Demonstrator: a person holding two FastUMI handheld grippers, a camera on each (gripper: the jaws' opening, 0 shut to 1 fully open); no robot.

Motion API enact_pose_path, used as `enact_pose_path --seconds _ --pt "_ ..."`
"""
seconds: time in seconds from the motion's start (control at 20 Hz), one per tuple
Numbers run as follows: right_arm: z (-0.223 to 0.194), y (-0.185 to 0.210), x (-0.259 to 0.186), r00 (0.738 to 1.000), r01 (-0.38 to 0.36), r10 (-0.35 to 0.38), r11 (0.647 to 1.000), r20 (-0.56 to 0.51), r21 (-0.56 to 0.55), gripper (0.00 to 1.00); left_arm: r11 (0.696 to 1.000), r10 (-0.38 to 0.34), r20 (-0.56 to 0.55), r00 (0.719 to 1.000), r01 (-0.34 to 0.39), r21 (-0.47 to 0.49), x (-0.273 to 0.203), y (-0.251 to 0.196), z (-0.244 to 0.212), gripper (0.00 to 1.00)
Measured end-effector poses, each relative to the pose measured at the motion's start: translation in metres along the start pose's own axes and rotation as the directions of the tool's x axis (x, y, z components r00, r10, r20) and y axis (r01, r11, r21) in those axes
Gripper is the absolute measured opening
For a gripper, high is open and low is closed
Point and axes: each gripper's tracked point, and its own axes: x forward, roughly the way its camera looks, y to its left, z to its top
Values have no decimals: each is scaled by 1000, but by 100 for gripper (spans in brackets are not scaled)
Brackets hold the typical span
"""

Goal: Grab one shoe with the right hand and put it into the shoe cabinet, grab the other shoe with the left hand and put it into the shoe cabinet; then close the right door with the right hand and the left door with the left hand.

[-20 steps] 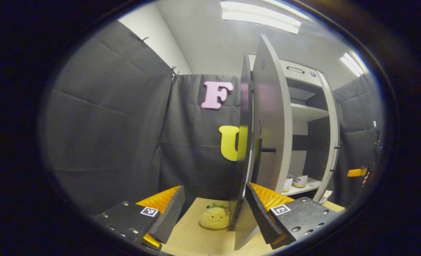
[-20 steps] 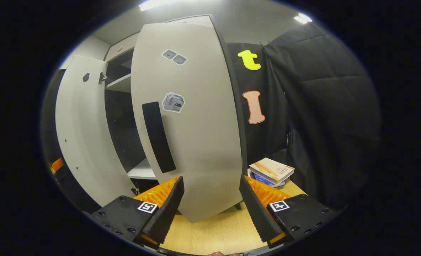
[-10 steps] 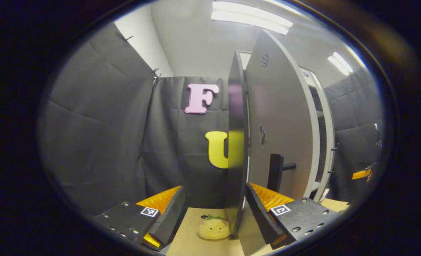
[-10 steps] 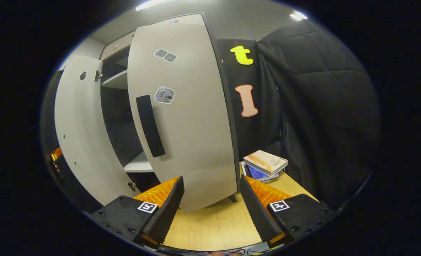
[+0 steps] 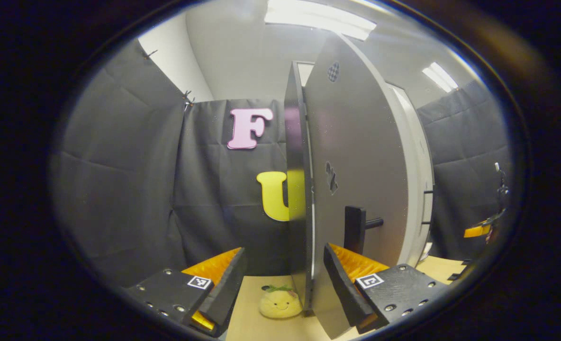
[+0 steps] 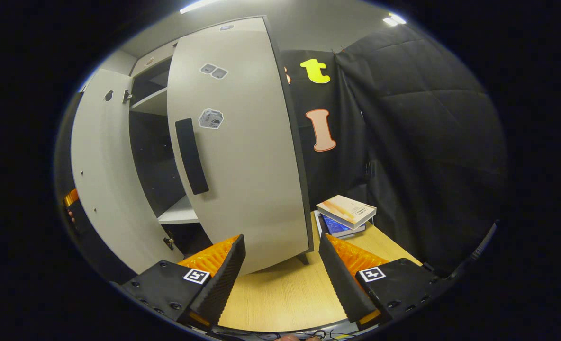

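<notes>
left door (image 5: 356, 156) ajar beside hand-held gripper (image 5: 283, 279)

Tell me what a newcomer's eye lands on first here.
The tall grey left door stands edge-on right before the left tool, a yellow plush toy on the floor beneath. In the right gripper view, the right door hangs ajar, with stacked books beside it.

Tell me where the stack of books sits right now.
In the right gripper view, the stack of books lies on the wooden tabletop, right of the cabinet's right door, against the black cloth wall and beyond the right gripper.
</notes>
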Motion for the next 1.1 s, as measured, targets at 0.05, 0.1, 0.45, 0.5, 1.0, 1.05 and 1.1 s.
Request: enact_pose_path --seconds 0.05,0.1,0.45,0.5,1.0,1.05,1.1 --pt "0 2 1 1000 2 -2 1000 3 8 98 1000 -14 -2 1000 14 -2 2 -7 -2 94" --pt "1 4 1 1000 1 -1 1000 6 15 98 999 -31 -4 999 31 -8 5 -15 -1 94" --pt "2 3 -2 999 35 -35 999 28 8 98 995 -91 -24 996 90 -41 25 -73 -3 97" --pt "0 2 -2 999 41 -41 999 25 15 98 995 -90 -33 995 88 -56 28 -79 -4 99" --pt "5 -11 -11 992 109 -112 993 56 42 98 960 -236 -28 971 229 -163 90 -167 -5 100" --pt "8 -12 -14 991 111 -114 993 67 47 98 959 -242 -22 970 236 -156 91 -173 -3 100" --pt "11 -12 -16 990 114 -118 992 79 51 98 961 -243 -11 970 239 -142 91 -179 1 100"
